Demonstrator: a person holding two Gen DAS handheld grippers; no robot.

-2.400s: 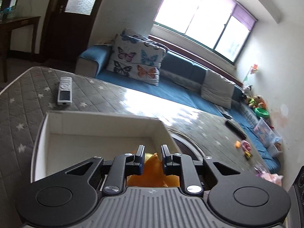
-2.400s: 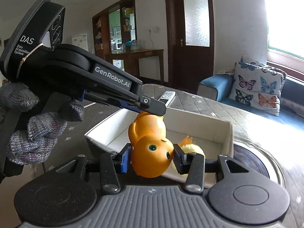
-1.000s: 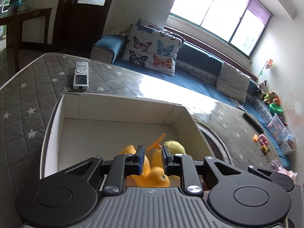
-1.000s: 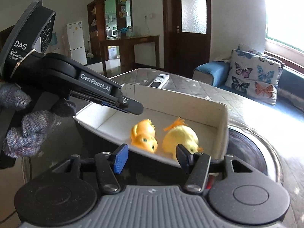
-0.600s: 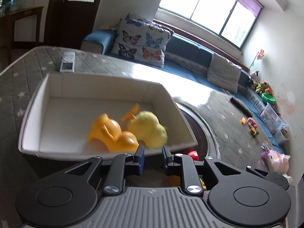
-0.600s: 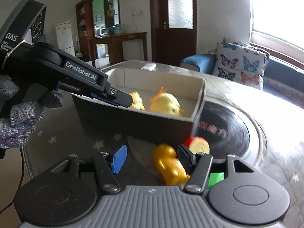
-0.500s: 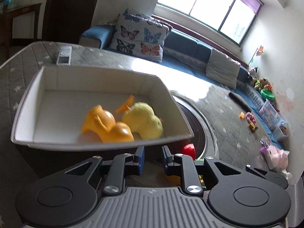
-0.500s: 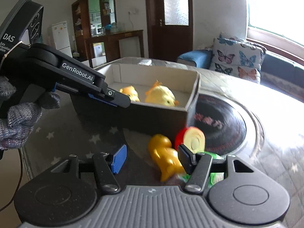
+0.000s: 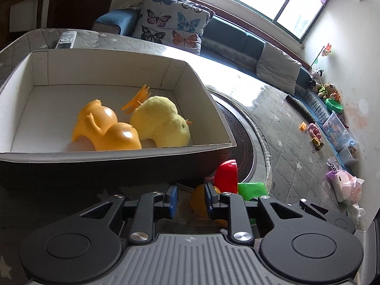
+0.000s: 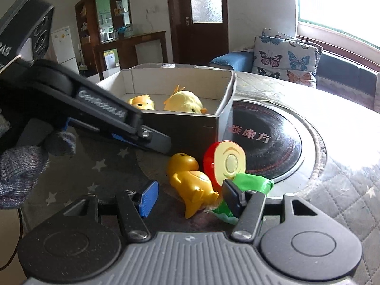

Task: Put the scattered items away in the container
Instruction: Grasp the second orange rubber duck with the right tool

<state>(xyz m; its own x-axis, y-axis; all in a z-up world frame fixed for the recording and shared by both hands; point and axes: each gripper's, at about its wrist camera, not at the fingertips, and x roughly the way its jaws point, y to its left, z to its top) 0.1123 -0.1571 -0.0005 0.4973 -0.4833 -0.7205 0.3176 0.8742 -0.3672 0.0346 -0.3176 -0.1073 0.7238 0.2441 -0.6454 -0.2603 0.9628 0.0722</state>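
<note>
A grey cardboard box [image 9: 209, 95] with a white inside holds an orange rubber duck [image 9: 104, 128] and a yellow plush chick [image 9: 161, 123]; both also show in the right wrist view [image 10: 142, 102] [image 10: 184, 103]. In front of the box lie a second orange duck [image 10: 192, 180], a red and cream toy apple half [image 10: 225, 161] and a green item [image 10: 254, 182]. My right gripper [image 10: 190, 196] is open, just short of this duck. My left gripper [image 9: 189, 201] is open a little and empty, low in front of the box, with the duck [image 9: 198, 200] past its right finger.
A black round induction plate [image 10: 266, 137] is set in the table right of the box. A remote [image 9: 66, 39] lies on the grey quilted cover behind the box. Small toys [image 9: 313, 133] lie at the far right. A blue sofa with butterfly cushions [image 9: 173, 28] stands behind.
My right gripper let the orange duck go into the box, then both grippers drew back and sank to the table in front of it. The second duck, apple half and green item came into view.
</note>
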